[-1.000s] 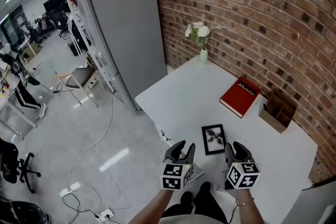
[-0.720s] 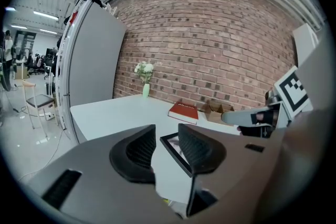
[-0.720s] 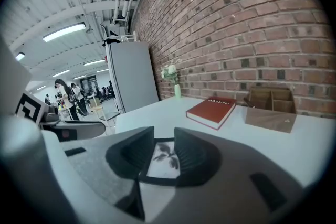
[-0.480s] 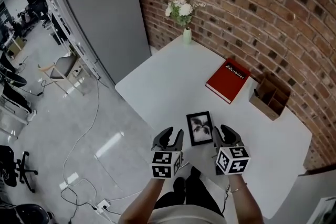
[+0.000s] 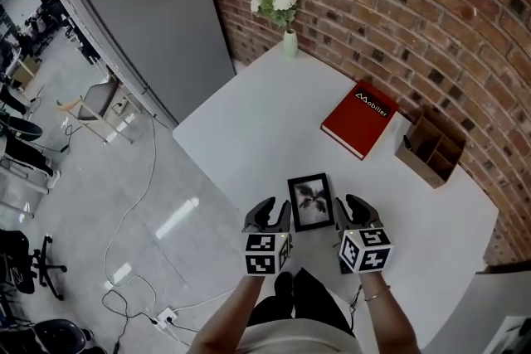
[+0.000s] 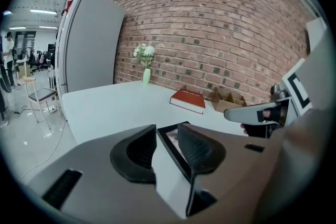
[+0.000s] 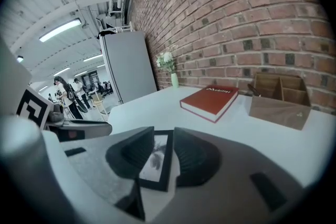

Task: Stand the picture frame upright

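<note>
A black picture frame point(image 5: 309, 201) with a dark flower print lies flat on the white table point(image 5: 249, 137), close to the near edge. My left gripper point(image 5: 267, 216) sits just left of the frame's near corner, jaws open and empty. At the frame's right side, my right gripper point(image 5: 353, 211) is open too. In the left gripper view the frame's black edge point(image 6: 169, 144) shows through the gap of the left gripper point(image 6: 167, 128). The right gripper view has the frame point(image 7: 156, 160) on the table beyond the right gripper point(image 7: 164, 134). Neither gripper touches it.
A red book point(image 5: 359, 119) lies flat beyond the frame. A brown compartment box point(image 5: 430, 149) stands by the brick wall at right. A vase of white flowers point(image 5: 287, 29) occupies the far corner. A grey cabinet point(image 5: 141, 12) stands to the left.
Both grippers have moved forward from below the frame to either side of its near half. The frame has stayed flat in place.
</note>
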Demonstrator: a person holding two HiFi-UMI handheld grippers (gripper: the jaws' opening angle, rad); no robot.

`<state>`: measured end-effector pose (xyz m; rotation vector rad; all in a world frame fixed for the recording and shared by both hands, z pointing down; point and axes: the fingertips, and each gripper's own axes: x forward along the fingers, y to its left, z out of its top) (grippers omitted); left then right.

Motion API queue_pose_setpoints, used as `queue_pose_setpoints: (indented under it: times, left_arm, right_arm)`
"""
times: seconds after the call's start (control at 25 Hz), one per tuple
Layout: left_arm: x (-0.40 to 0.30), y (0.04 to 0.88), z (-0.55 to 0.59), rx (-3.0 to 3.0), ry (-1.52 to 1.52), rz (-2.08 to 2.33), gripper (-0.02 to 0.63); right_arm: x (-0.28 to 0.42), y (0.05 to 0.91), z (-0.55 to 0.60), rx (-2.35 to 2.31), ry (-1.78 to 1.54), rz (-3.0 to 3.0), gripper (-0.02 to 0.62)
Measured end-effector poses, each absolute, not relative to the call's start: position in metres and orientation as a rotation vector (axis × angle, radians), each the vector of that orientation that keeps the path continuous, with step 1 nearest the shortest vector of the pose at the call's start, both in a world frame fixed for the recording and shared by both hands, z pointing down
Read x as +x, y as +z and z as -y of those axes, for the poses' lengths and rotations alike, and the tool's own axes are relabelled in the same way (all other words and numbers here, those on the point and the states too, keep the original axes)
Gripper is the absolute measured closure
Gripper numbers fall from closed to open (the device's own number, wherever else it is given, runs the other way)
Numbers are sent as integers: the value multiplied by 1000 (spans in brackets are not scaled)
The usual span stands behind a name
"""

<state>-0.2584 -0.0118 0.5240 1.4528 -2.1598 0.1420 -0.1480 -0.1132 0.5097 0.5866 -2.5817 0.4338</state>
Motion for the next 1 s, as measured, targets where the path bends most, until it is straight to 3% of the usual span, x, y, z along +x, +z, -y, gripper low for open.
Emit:
queue_pose_setpoints:
  times: [1.0]
  left_arm:
    - [-243, 594, 44, 1247, 279, 2021, 497]
  right_arm:
    - [-157, 538, 118, 475, 468, 2544, 490]
